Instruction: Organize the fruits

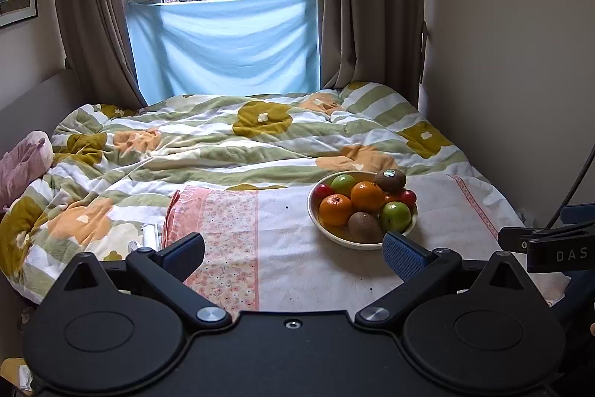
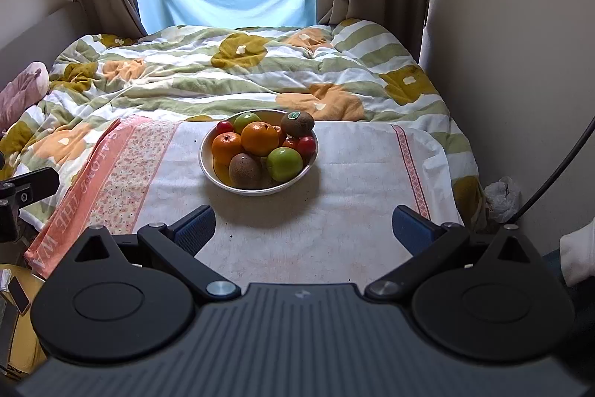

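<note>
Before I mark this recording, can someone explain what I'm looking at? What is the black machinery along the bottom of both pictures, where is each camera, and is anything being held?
There is no robot here. A person holds a two-finger tool in each hand, and each tool carries a wide-angle camera looking forward along its fingers. The black shapes along the bottom are the tools themselves.

One picture comes from the left gripper, the other from the right gripper. Both stand wide open with nothing between the blue pads, so nothing is held.

Ahead is a bed with a flowered quilt. A white and pink cloth lies over the near end, and on it sits a white bowl. The bowl holds two oranges, two green apples, two kiwis and some small red fruits. Nothing has been taken out yet.

The right-hand tool shows at the right edge of the left view.
</note>
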A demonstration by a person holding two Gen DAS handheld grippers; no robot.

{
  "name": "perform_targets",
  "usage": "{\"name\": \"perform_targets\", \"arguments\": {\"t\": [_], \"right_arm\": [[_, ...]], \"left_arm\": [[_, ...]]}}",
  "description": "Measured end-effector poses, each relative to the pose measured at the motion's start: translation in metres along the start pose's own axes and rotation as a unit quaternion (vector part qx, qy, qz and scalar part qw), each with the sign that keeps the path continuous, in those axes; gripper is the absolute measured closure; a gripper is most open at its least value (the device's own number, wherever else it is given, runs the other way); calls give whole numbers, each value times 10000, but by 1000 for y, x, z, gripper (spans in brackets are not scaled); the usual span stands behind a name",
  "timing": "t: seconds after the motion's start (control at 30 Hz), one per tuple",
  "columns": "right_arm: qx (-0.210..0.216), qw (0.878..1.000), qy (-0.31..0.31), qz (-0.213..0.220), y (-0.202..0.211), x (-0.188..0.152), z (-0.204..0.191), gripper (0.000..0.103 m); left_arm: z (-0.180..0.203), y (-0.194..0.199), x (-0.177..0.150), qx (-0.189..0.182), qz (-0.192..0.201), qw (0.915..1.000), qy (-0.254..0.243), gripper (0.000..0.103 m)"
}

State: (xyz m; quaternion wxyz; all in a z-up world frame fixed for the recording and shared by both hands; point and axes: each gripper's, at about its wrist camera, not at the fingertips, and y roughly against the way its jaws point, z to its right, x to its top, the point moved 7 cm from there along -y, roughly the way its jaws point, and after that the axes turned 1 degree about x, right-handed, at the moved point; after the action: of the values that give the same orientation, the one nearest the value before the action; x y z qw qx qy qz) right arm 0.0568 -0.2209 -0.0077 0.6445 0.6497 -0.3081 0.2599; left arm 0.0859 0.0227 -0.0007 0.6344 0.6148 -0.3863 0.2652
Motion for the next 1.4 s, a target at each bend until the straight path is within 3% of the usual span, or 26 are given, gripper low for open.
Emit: {"name": "perform_targets", "arguments": {"t": [1.4], "right_arm": [[38, 10000, -49, -54, -6, 1, -12, 0]], "left_arm": [[-6, -5, -1, -95, -93, 9998, 142, 0]]}}
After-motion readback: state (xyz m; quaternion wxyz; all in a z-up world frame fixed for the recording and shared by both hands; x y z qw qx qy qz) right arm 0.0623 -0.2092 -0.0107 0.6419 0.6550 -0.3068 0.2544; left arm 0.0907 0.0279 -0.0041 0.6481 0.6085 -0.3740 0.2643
